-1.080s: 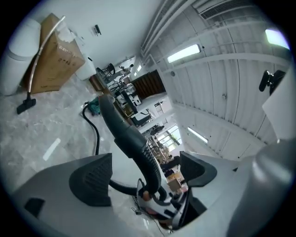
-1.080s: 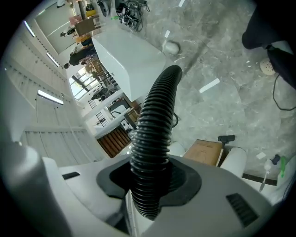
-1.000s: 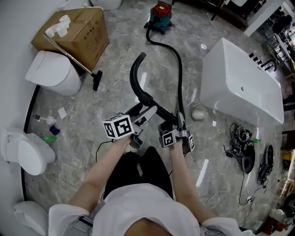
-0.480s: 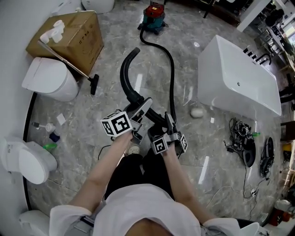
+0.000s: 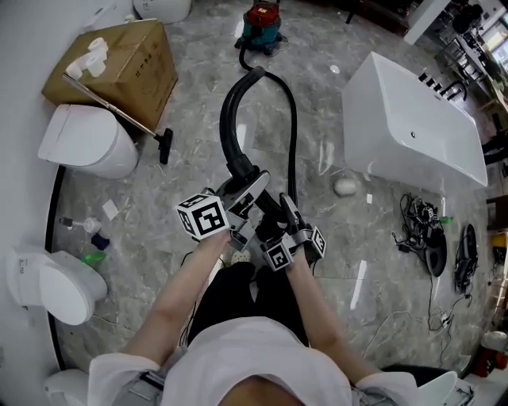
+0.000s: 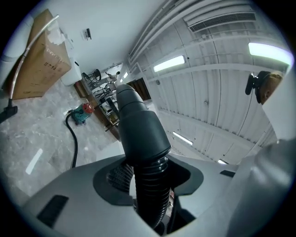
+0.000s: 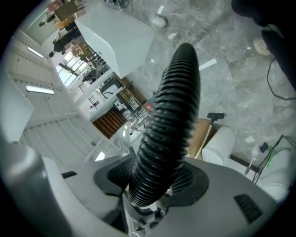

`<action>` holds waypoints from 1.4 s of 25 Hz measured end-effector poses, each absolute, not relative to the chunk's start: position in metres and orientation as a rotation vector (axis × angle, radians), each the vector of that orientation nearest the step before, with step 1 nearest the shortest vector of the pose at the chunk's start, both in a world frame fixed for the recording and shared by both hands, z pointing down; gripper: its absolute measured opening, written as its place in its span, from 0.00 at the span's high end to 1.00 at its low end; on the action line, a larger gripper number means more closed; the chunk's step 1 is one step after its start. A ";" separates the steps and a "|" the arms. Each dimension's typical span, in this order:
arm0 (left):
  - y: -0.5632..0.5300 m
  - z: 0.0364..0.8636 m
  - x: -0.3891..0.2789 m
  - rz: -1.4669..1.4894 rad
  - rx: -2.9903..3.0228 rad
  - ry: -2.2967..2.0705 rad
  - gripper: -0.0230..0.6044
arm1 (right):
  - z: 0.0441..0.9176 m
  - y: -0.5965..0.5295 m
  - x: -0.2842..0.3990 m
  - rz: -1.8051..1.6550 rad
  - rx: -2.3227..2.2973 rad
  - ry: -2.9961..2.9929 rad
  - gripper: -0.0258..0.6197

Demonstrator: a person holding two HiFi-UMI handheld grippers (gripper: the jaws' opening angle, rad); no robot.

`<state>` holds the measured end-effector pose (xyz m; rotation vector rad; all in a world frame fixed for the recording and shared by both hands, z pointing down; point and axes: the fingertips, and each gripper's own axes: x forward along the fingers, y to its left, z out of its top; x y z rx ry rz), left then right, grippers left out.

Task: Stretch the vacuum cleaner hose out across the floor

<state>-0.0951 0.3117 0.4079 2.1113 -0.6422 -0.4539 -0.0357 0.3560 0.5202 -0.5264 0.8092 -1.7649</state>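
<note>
Left gripper [image 5: 249, 189] has just been closing tight on the hose [image 5: 227, 119] below its smooth cuff, right gripper [image 5: 286, 210] has just been opening loose around the ribs alongside, and the hose arches up-frame to the vacuum cleaner [image 5: 261, 18].

Right gripper [image 7: 155, 181] jaws just opening — ribbed hose [image 7: 173, 106] between (bathtub [image 7: 115, 37] behind).

We lose the hose [image 5: 228, 127] behind the left gripper [image 5: 250, 187] in the head view. The cables [image 5: 421, 238] at right are too small to sort out.
</note>
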 end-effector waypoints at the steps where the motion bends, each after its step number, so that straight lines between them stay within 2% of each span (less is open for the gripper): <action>1: 0.313 0.406 -0.096 -0.448 2.131 -0.636 0.65 | 0.519 0.357 -0.043 -1.786 -0.547 0.863 0.62; 3: 0.314 0.402 -0.097 -0.440 2.171 -0.624 0.65 | 0.516 0.358 -0.057 -1.826 -0.566 0.955 0.54; 6: 0.313 0.397 -0.094 -0.415 2.225 -0.607 0.66 | 0.510 0.362 -0.064 -1.853 -0.547 1.040 0.47; 13: 0.320 0.385 -0.084 -0.471 2.255 -0.627 0.67 | 0.512 0.394 -0.060 -1.917 -0.456 1.059 0.42; 16: 0.315 0.374 -0.082 -0.462 2.302 -0.690 0.67 | 0.518 0.431 -0.053 -1.966 -0.425 1.085 0.41; 20: 0.335 0.371 -0.061 -0.327 2.389 -0.738 0.67 | 0.514 0.460 -0.007 -1.905 -0.480 1.248 0.41; 26: 0.393 0.402 -0.022 -0.137 2.413 -0.807 0.67 | 0.506 0.483 0.072 -1.763 -0.804 1.708 0.42; 31: 0.432 0.429 0.003 -0.044 2.399 -0.842 0.67 | 0.505 0.504 0.102 -1.553 -1.129 2.122 0.42; 32: 0.437 0.430 0.008 -0.027 2.405 -0.843 0.67 | 0.501 0.508 0.106 -1.462 -1.203 2.228 0.45; 33: 0.442 0.431 0.013 -0.010 2.412 -0.842 0.67 | 0.496 0.511 0.112 -1.355 -1.288 2.329 0.56; 34: 0.445 0.431 0.017 0.010 2.424 -0.840 0.67 | 0.491 0.513 0.119 -1.237 -1.378 2.416 0.74; 35: 0.448 0.431 0.020 0.034 2.441 -0.839 0.67 | 0.486 0.515 0.124 -1.116 -1.461 2.490 0.88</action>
